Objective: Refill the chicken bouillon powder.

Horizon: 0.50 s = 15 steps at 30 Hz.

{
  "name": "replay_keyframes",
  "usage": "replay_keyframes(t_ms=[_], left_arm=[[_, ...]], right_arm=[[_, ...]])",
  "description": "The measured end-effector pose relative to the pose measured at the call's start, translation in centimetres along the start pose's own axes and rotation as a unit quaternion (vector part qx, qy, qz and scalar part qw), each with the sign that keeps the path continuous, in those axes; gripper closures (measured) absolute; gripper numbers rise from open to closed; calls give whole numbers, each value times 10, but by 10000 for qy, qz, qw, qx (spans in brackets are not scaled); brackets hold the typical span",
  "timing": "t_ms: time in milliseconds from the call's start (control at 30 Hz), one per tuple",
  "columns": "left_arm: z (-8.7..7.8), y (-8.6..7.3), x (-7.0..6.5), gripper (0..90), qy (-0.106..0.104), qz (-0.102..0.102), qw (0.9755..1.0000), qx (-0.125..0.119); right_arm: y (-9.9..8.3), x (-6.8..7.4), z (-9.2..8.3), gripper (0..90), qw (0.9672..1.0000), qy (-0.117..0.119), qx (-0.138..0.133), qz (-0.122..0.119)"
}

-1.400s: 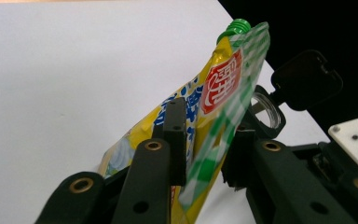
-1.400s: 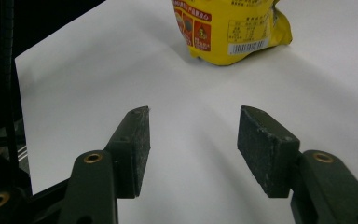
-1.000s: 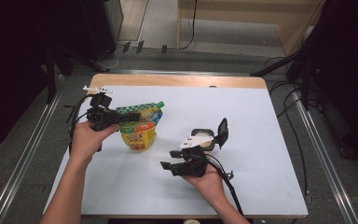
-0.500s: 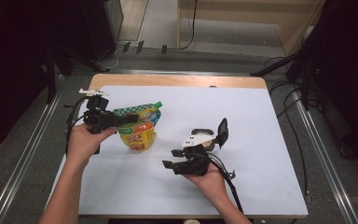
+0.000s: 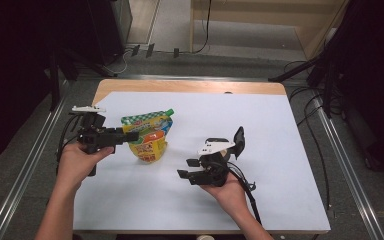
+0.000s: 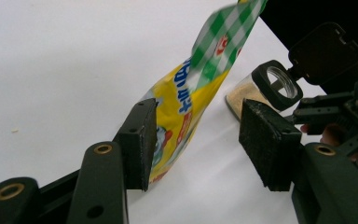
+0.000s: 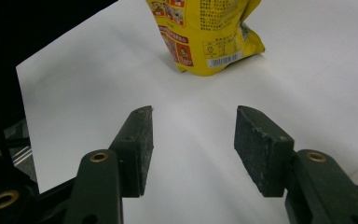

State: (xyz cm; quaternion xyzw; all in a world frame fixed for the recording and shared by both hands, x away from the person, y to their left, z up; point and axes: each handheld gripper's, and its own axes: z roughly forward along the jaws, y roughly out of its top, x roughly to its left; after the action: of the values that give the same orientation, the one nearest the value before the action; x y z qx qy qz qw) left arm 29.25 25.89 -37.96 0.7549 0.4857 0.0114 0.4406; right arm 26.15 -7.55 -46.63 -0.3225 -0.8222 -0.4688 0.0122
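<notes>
A yellow spouted pouch (image 5: pixel 149 137) with a green checked top stands on the white table sheet (image 5: pixel 280 150), left of centre. My left gripper (image 5: pixel 131 136) points at it from the left. Its jaws have just been opening and are open now. In the left gripper view the pouch (image 6: pixel 186 98) is between them, against the left pad (image 6: pixel 142 140) and apart from the right one. My right gripper (image 5: pixel 186 168) is open at centre front and points left, with nothing between its jaws (image 7: pixel 193 114). The pouch (image 7: pixel 205 32) stands ahead of it.
A small clear jar (image 6: pixel 254 93) of pale powder, its black flip lid (image 5: pixel 238 137) open, stands just behind my right hand. The wooden table edge (image 5: pixel 190 86) runs along the back. Dark stands and cables surround the table.
The left gripper's jaws have opened off the pouch's top and the hand has drawn back a little to the left. The pouch stays standing. The right hand has kept still.
</notes>
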Motion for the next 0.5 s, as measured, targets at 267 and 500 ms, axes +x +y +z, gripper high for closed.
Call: replay_keyframes(t_ms=[267, 500], left_arm=[[-8, -12, 8, 458, 77, -73, 9999, 18], [-9, -17, 18, 452, 143, -201, 9997, 63]], right_arm=[[4, -4, -9, 534, 10000, 0, 48, 67], [5, -9, -12, 555, 9998, 13, 113, 144]])
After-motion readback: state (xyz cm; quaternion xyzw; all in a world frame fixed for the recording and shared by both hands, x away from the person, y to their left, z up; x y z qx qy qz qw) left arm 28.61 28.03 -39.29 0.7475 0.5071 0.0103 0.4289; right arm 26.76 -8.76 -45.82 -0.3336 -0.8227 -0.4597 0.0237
